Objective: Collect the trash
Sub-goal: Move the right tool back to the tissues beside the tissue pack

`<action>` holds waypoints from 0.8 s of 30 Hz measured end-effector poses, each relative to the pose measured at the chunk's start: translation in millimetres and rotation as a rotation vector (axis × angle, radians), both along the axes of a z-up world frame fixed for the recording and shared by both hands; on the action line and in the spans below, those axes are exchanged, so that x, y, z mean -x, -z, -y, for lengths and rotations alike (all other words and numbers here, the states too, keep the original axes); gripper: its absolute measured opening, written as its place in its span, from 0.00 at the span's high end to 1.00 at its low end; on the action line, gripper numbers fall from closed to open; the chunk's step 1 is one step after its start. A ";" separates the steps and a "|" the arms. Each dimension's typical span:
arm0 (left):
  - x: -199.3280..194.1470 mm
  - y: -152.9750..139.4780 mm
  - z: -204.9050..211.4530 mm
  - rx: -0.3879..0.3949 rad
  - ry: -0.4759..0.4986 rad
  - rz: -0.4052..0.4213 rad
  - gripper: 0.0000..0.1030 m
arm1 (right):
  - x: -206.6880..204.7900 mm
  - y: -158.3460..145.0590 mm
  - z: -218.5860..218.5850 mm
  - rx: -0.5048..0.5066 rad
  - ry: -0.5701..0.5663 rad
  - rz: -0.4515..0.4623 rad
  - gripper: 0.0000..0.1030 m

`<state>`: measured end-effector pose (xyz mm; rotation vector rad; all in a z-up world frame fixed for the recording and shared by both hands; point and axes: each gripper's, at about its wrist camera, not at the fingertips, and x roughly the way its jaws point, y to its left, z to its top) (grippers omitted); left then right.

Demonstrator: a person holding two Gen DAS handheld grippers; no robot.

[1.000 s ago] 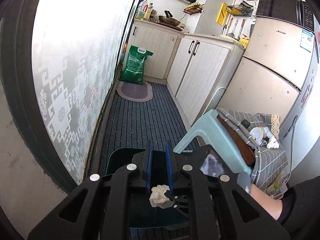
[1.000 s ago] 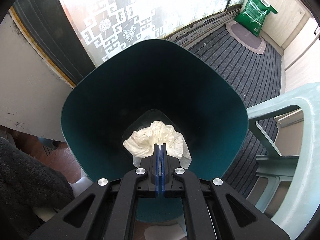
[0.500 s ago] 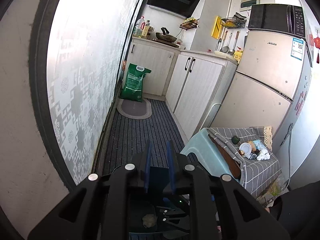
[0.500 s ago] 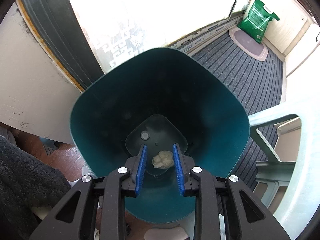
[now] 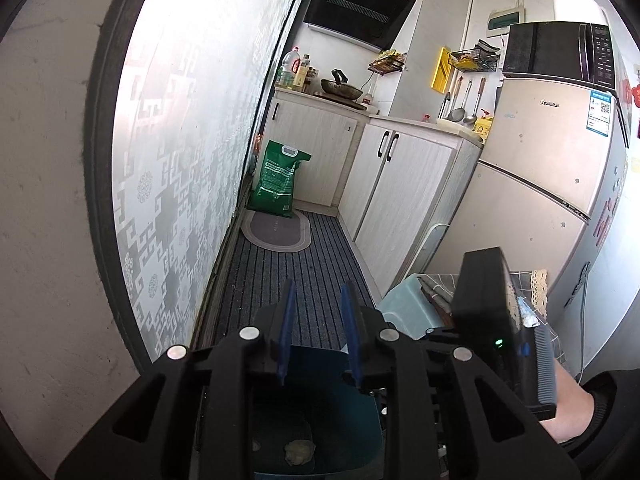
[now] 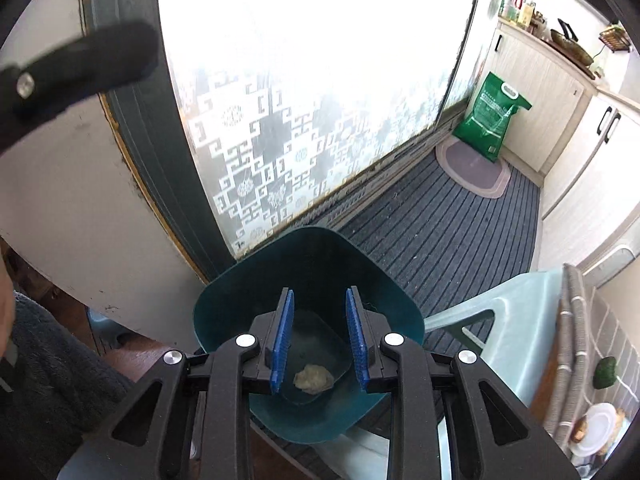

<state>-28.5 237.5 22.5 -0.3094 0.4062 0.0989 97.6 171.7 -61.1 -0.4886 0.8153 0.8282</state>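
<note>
Crumpled off-white tissue wad lying on floor of dark teal plastic bin, nothing gripping it. R gripper above bin, blue pads parted to narrow gap, empty, wad seen between them far below. L gripper also over bin, jaws opening, narrow gap, nothing between; same wad visible at bin bottom. Pale green plastic stool just right of bin; striped grey mat beyond; green sack far, by cabinets.

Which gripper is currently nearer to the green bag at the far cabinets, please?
Hard to call; left looks marginally nearer. Both the left gripper and right gripper hover over the teal bin, far from the green bag.
</note>
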 end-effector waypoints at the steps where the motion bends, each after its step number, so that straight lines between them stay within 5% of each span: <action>1: -0.9 -0.2 0.4 -0.002 0.000 0.000 0.75 | -0.4 -7.4 4.8 -0.013 0.003 0.010 0.74; 15: -39.4 0.1 51.7 -0.014 0.124 -0.013 0.66 | -32.5 -97.4 151.2 -0.184 0.247 0.167 0.74; 24: -75.6 4.1 113.9 -0.009 0.263 -0.029 0.62 | -39.0 -93.8 248.7 -0.209 0.422 0.193 0.74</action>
